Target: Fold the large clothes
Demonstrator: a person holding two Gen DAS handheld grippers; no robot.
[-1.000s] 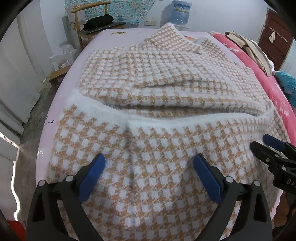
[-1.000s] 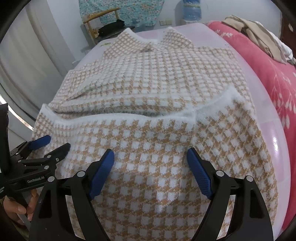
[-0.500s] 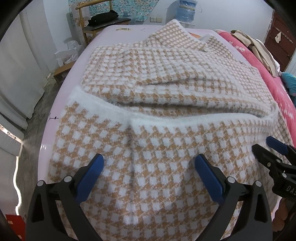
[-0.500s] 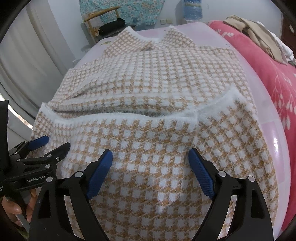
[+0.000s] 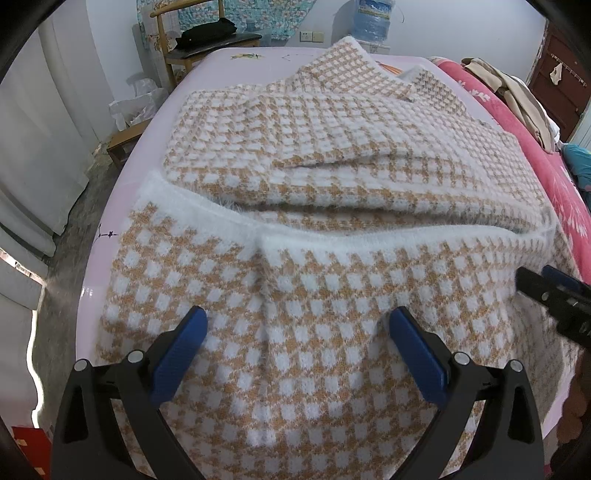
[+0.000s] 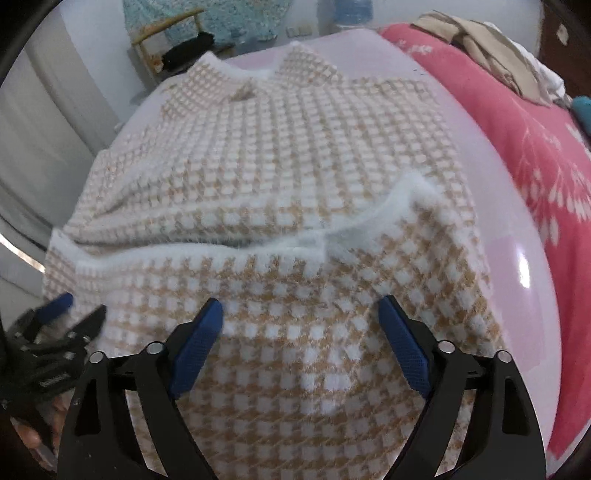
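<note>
A large tan-and-white houndstooth sweater (image 5: pixel 332 155) lies on a pale pink table (image 5: pixel 207 74), collar at the far end. Its bottom part with the white fuzzy hem (image 5: pixel 369 240) is folded up over the body. It also shows in the right wrist view (image 6: pixel 277 166). My left gripper (image 5: pixel 295 332) is open, its blue pads above the folded part, holding nothing. My right gripper (image 6: pixel 301 317) is open over the same folded part, further right. The right gripper also shows at the right edge of the left wrist view (image 5: pixel 554 291), and the left gripper at the left of the right wrist view (image 6: pixel 59 325).
A red flowered blanket (image 6: pixel 535 140) with beige clothes (image 6: pixel 480 48) lies to the right. A wooden chair with a black item (image 5: pixel 207 33) and a water bottle (image 5: pixel 373 18) stand beyond the table. White curtains (image 5: pixel 33 129) hang on the left.
Both grippers have drawn back slightly and tilted up, so more of the sweater's far end shows. The folded hem stays where it was. Both stay open.
</note>
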